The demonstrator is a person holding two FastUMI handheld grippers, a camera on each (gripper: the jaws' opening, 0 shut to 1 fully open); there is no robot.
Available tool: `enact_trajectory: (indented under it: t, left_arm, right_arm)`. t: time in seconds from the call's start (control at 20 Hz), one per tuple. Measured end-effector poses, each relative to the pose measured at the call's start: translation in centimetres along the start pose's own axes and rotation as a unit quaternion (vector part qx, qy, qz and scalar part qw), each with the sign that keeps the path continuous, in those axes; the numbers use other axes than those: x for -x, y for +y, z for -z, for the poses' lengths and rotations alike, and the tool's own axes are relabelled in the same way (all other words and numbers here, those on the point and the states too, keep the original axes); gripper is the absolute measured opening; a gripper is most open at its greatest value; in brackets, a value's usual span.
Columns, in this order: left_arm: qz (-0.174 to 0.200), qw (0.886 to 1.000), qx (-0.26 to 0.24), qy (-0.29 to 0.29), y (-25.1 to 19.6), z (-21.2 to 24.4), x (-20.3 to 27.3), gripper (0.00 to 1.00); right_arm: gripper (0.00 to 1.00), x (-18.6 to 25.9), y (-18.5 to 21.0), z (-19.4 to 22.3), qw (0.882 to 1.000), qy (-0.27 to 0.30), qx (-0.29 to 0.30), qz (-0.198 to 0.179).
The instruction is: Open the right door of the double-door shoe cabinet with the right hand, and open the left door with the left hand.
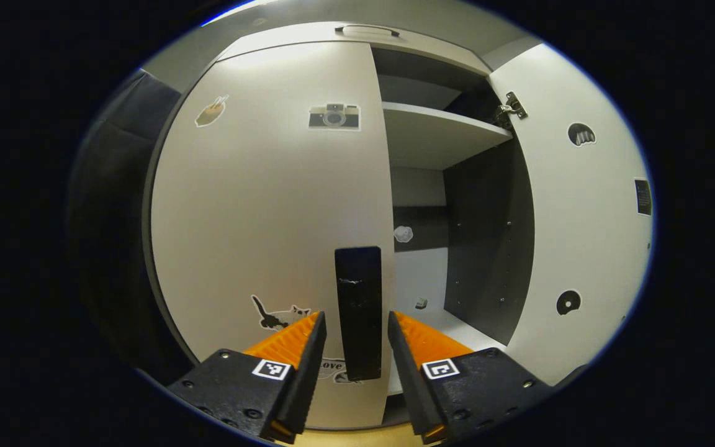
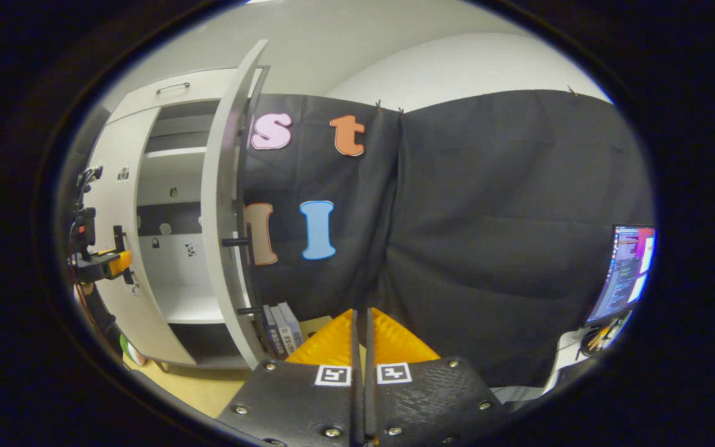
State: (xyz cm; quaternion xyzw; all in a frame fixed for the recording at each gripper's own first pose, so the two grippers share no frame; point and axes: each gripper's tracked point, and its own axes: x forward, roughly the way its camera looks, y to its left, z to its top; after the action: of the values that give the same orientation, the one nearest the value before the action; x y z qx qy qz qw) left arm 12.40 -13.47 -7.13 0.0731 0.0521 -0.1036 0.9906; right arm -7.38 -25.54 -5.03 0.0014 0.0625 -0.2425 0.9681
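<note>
Left gripper (image 1: 356, 338): jaws spread, one finger on each side of the black vertical bar handle (image 1: 359, 310) on the left door's free edge. Gaps show between fingers and handle, so not clamped; whether a pad brushes it is hard to tell.

Left door (image 1: 270, 217), white flat panel with camera and cat stickers, looks shut or nearly so; its bottom edge is cut off behind the fingers.

Right door (image 1: 581, 205), white panel, is swung wide open, metal hinge (image 1: 509, 110) visible at its top inner corner. Behind it: open white-and-dark-grey cabinet interior (image 1: 475, 248), with a white shelf (image 1: 438, 127) up high and a lower floor board carrying a small object too tiny to identify.

Right gripper (image 2: 360, 329): fingers pressed together, nothing between them, pointed at the black cloth wall (image 2: 506, 236), well clear of the cabinet.

Right gripper view adds what the left gripper view lacks: the open right door edge-on with its own black handle sticking out, a few books (image 2: 280, 329) standing on the floor just behind it, a lit monitor (image 2: 627, 273) at far right (partly cut off), and the left gripper far off at the left door's handle. The hand holding it is mostly hidden at the edge.
</note>
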Motion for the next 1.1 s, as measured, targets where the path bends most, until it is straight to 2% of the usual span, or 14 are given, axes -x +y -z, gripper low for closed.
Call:
enact_trajectory:
  t: [0.05, 0.1, 0.2, 0.55, 0.8, 1.1]
  left_arm:
    - [-0.001, 1.000, 0.002, 0.005, 0.1, 0.3, -0.2, 0.57]
    - [0.004, 1.000, 0.006, 0.006, -0.2, 0.5, -0.5, 0.45]
    - [0.005, 1.000, 0.008, 0.007, -0.3, 0.7, -0.7, 0.37]
    - [0.021, 0.999, 0.020, 0.014, -0.1, 0.7, 0.3, 0.25]
    - [0.037, 0.999, 0.030, 0.014, -0.2, 0.6, 2.4, 0.22]
    - [0.056, 0.998, 0.035, 0.017, 0.1, 0.7, 5.0, 0.22]
  right_arm:
    - [0.01, -0.2, 0.0, 0.1, 1.000, 0.003, -0.001, 0.001]
    - [0.01, -0.4, 0.3, 0.2, 1.000, 0.005, -0.001, -0.002]
    - [0.01, -0.7, 0.7, 0.1, 1.000, 0.005, 0.000, -0.005]
    - [0.01, -1.2, 4.1, 0.5, 0.999, 0.010, 0.002, -0.041]
    - [0.01, -1.3, 5.7, 0.4, 0.998, 0.012, 0.000, -0.058]
    - [0.01, -0.9, 7.6, 0.1, 0.996, 0.014, -0.004, -0.085]
